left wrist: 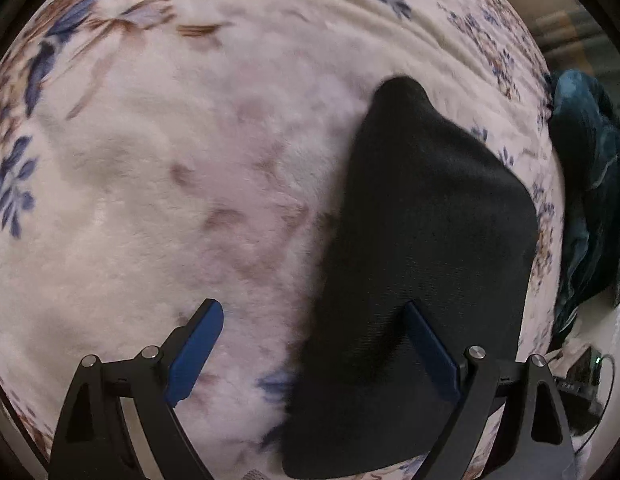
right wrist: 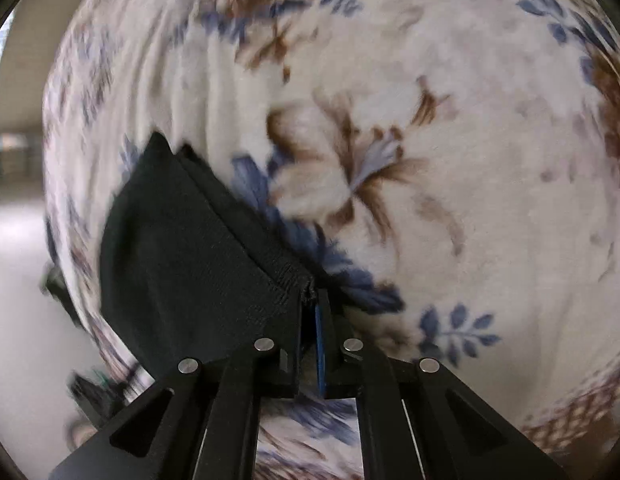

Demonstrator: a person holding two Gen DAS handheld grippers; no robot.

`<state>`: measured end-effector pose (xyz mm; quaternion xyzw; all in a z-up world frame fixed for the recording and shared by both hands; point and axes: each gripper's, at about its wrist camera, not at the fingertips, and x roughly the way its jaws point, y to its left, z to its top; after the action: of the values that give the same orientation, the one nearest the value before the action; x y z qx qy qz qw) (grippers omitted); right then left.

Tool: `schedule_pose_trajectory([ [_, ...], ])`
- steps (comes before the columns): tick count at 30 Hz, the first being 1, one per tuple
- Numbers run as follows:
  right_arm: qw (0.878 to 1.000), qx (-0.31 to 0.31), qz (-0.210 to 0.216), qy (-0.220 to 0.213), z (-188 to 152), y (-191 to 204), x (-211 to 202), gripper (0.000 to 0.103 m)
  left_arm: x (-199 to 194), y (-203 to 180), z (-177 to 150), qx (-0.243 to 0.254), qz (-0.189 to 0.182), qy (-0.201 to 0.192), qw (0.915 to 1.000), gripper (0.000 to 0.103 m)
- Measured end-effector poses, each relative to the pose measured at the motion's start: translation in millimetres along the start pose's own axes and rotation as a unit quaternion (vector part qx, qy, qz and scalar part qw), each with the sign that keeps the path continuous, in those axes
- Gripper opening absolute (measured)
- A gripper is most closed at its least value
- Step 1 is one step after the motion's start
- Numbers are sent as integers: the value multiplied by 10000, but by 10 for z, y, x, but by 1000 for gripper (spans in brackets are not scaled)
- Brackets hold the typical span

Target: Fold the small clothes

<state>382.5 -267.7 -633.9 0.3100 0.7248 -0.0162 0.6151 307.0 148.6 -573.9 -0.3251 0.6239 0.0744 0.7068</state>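
Observation:
A small black garment (left wrist: pixel 426 248) lies on a white fleece blanket (left wrist: pixel 170 200) with blue and brown flowers. In the left wrist view my left gripper (left wrist: pixel 314 332) is open; its right finger (left wrist: pixel 430 344) rests over the garment's near end and its left finger (left wrist: pixel 198 344) is over bare blanket. In the right wrist view my right gripper (right wrist: pixel 310 308) is shut on a ribbed hem corner of the black garment (right wrist: pixel 190 264), which hangs to the left of the fingers above the blanket (right wrist: pixel 470 160).
A dark teal cloth (left wrist: pixel 590 184) hangs at the blanket's right edge in the left wrist view, with a dark device and cable (left wrist: pixel 586 376) below it. Pale floor (right wrist: pixel 22 280) shows beyond the blanket's left edge in the right wrist view.

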Motion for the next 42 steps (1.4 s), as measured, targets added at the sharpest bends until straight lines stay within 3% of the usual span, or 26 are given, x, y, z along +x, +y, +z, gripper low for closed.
schedule_pose_trajectory([
  [2,9995,-175,-29,267,94,23,85,6,16,-50,33,135,-31,-32,9999,92],
  [4,9983,-413,-12,417,249,96,68,25,20,-51,76,156,-154,-58,9997,92],
  [5,9984,-513,121,208,346,121,-30,46,39,-35,99,137,-275,-61,9995,92],
  [6,9977,-600,321,5,414,154,-108,60,73,-14,110,115,-367,-34,9993,92],
  [7,9928,-877,802,-169,521,220,-176,65,119,9,124,94,-473,16,9988,92],
  [8,9856,-1223,1164,-59,643,308,-138,77,160,24,143,119,-619,41,9980,92],
  [9,9826,-1374,1242,107,715,355,-64,83,188,32,164,161,-728,78,9972,92],
  [13,9602,-2075,1267,1374,960,550,600,83,178,7,210,379,-1021,185,9939,92],
  [17,9353,-2608,1654,1727,965,717,832,91,223,3,211,512,-1180,278,9913,93],
  [20,9195,-2731,2029,1970,915,864,888,91,264,-25,225,573,-1270,256,9899,100],
  [24,9024,-2949,2139,2300,727,1024,1020,91,300,-102,233,700,-1209,203,9900,103],
  [28,8950,-3024,2206,2429,574,1312,1196,92,234,-178,226,833,-1394,108,9867,103],
  [30,8967,-2893,2287,2446,573,1304,1171,92,152,-395,160,1205,-1445,8,9821,95],
  [31,9013,-2728,2343,2414,567,1282,1160,91,139,-464,127,1326,-1390,-9,9814,82],
  [32,9054,-2596,2359,2394,562,1259,1154,85,121,-537,87,1440,-1240,-39,9818,59],
  [34,9162,-2503,2200,2224,542,1211,1069,59,76,-540,73,1404,-1226,-67,9825,34],
  [35,9214,-2473,2107,2132,538,1171,1024,44,50,-511,87,1296,-1315,-29,9828,33],
  [36,9243,-2415,2124,2055,539,1122,967,36,30,-493,101,1221,-1369,12,9830,32],
  [42,9320,-2335,2157,1744,476,1082,646,27,-156,-611,239,1193,-1429,156,9824,29],
])
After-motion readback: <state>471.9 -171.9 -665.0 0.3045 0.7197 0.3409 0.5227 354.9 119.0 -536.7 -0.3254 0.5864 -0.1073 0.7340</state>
